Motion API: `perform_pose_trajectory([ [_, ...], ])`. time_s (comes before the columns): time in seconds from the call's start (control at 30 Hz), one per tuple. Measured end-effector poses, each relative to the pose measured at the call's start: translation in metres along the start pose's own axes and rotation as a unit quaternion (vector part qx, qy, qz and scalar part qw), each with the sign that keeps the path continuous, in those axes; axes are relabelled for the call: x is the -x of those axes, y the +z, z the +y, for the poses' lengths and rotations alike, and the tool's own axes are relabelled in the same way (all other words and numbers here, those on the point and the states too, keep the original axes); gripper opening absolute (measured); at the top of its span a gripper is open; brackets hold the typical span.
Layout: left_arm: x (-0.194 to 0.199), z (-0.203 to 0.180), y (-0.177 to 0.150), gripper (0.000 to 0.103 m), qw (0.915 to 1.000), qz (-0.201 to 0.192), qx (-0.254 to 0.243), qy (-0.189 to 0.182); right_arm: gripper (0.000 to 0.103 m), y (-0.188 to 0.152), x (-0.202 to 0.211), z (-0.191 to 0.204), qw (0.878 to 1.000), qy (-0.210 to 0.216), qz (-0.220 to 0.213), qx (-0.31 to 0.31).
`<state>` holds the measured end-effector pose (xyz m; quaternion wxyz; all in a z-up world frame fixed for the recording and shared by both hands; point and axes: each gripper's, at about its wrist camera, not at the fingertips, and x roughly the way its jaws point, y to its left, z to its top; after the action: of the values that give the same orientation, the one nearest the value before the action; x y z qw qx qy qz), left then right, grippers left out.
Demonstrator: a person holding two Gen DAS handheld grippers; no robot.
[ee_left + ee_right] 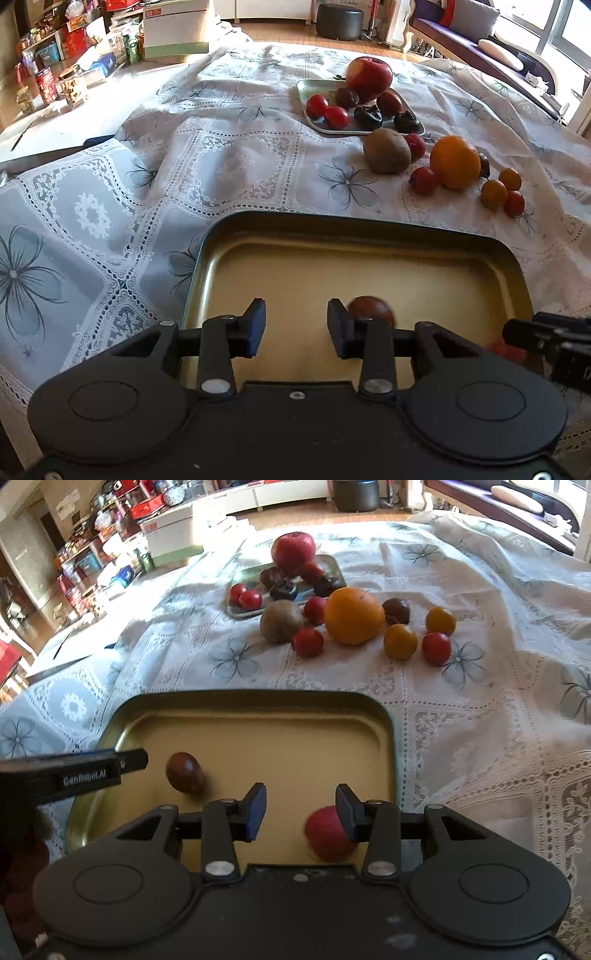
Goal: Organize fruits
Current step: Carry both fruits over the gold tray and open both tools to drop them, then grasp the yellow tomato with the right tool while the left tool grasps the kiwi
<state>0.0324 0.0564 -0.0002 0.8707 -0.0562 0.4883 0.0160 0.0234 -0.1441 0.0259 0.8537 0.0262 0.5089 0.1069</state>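
Note:
A gold tray (354,236) (258,705) lies near me on the lace tablecloth. A dark brown-red fruit (371,310) (184,771) and a red fruit (327,834) lie in it. My left gripper (295,326) is open and empty above the tray, the dark fruit just right of its right finger. My right gripper (300,812) is open above the tray, the red fruit partly behind its right finger. Loose on the cloth lie an orange (455,161) (354,616), a kiwi (387,150) (281,621) and several small red and yellow tomatoes.
A silver tray (317,123) (338,566) farther back holds a red apple (368,77) (294,551), small tomatoes and dark fruits. Boxes and jars (74,85) crowd the far left. The left gripper's side (74,775) shows in the right wrist view.

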Motion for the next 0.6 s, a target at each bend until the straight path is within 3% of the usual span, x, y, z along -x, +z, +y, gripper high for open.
perform_pose_trajectory([
  [0.6, -0.01, -0.012, 0.012, 0.046, 0.9995, -0.002, -0.031, 0.009, 0.044, 0.018, -0.004, -0.026, 0.999, -0.026, -0.001, -0.043],
])
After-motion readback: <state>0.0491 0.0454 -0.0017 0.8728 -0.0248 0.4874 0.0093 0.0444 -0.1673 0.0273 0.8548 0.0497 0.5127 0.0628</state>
